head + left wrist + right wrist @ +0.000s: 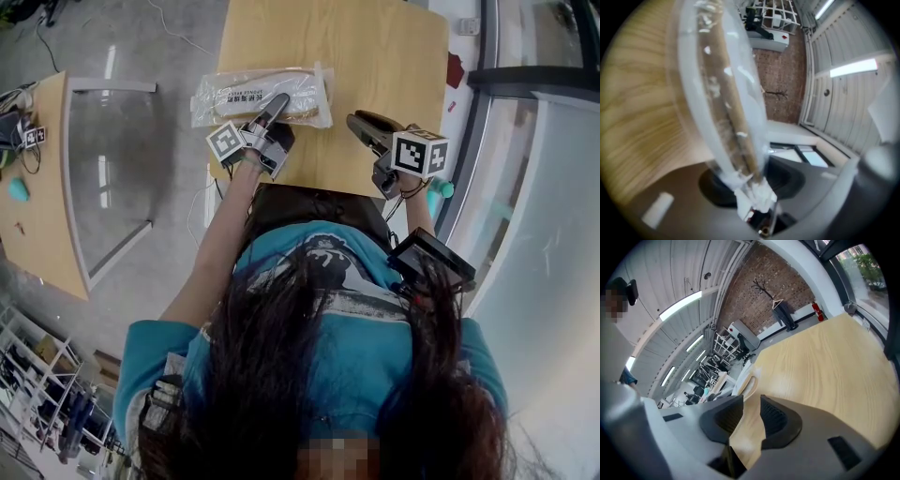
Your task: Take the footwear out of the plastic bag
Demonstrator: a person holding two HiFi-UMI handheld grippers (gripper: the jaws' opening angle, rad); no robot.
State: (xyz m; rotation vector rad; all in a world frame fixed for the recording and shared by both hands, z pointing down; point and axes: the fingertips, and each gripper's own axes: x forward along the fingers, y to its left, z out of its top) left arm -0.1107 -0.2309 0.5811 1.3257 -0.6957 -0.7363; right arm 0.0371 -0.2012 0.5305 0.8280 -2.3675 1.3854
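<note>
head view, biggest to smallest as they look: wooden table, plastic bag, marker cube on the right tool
1. wooden table
2. plastic bag
3. marker cube on the right tool; nearer the camera, yet still smallest

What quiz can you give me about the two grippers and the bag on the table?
1. True or false: the right gripper is open, with nothing between its jaws.
2. Which gripper is closed on the plastic bag? A) the left gripper B) the right gripper C) neither
3. Fill in the missing word: the tan footwear is ___ the bag.

Key: 1 true; 2 A; 3 inside.
</note>
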